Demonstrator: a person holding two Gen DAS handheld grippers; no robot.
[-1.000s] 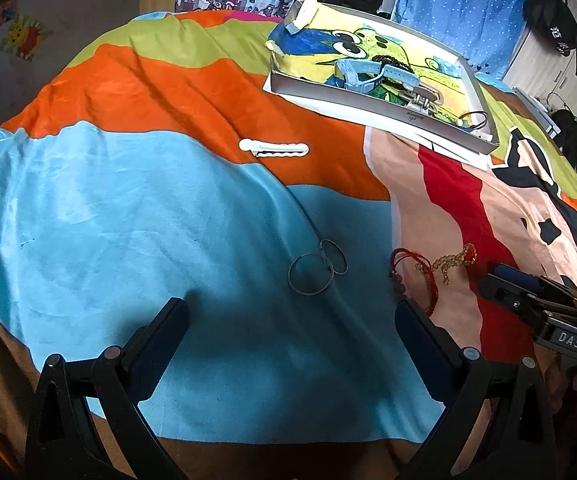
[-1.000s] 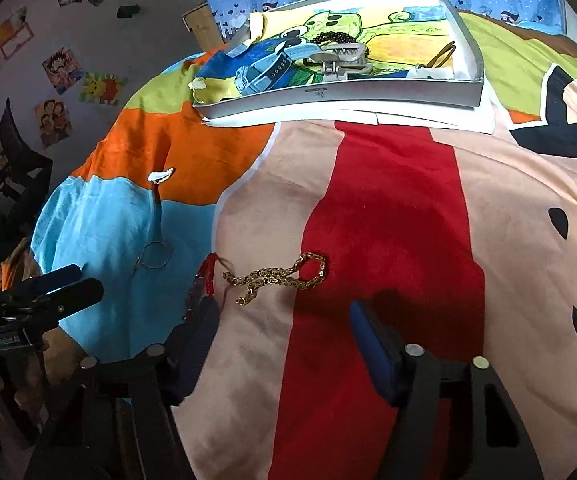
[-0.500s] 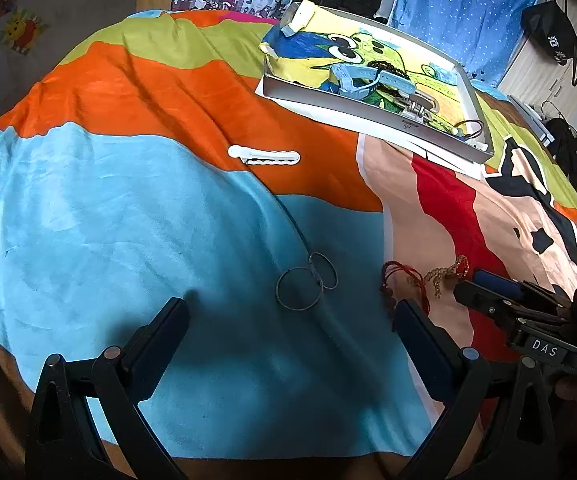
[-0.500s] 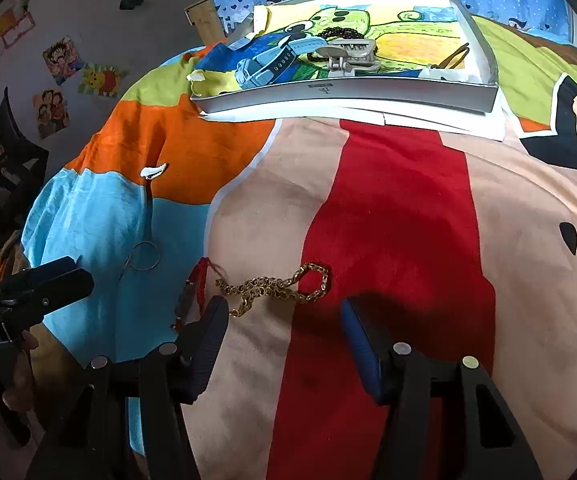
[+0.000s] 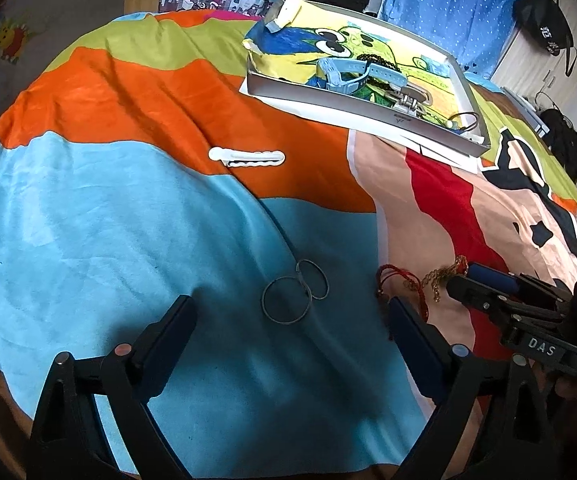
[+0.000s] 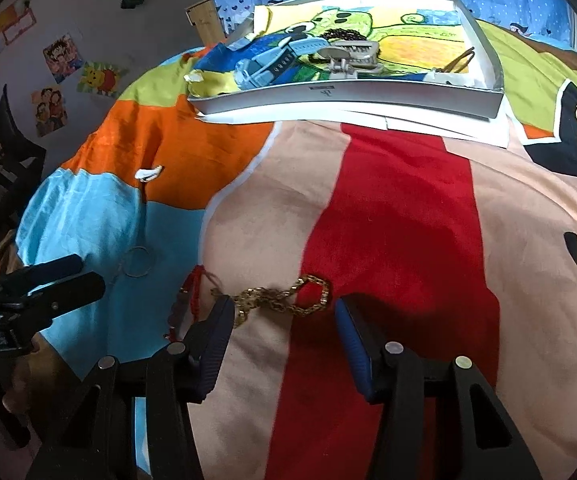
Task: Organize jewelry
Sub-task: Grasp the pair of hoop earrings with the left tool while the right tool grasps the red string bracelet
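Kinked gold chain (image 6: 284, 300) (chunky links) on plush blanket (image 6: 388, 220).

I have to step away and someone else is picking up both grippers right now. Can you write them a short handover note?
Right gripper: open, jaws have just been closing around the gold chain on the bedspread; not yet gripped.
Left gripper: open, empty, jaws just narrowed a little, near the linked metal rings.
Red cord bracelet lies left of the chain; white hair clip further back.
Done: tray holds a blue watch, a hair claw and beads.
Left: chain, bracelet, rings, clip.
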